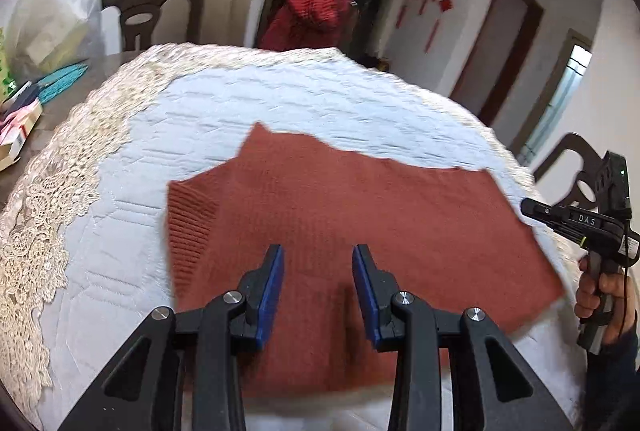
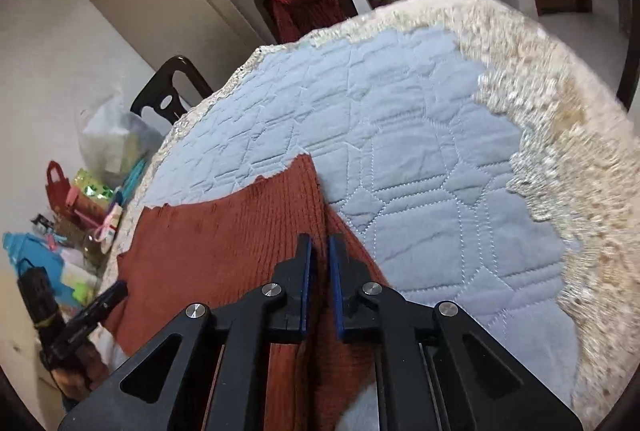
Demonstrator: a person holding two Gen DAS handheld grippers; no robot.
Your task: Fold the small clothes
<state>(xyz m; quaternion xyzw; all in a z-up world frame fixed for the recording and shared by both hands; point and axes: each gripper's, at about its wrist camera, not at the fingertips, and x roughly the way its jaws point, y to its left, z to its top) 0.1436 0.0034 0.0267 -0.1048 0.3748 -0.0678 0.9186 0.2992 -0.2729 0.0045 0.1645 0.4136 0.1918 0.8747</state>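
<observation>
Left gripper (image 1: 318, 263) open above rust sweater (image 1: 340, 207), quilted table cover (image 1: 248, 99)

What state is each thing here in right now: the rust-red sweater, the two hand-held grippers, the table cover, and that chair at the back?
Sweater: spread on the table, partly folded, right edge gathered.
Left hand-held gripper: open, over the sweater, nothing pinched.
Right hand-held gripper: nearly shut, pinching the sweater's edge.
Quilted cover: lying flat on the table, wrinkled, lace border around it.
Back chair: draped with a red garment.
</observation>
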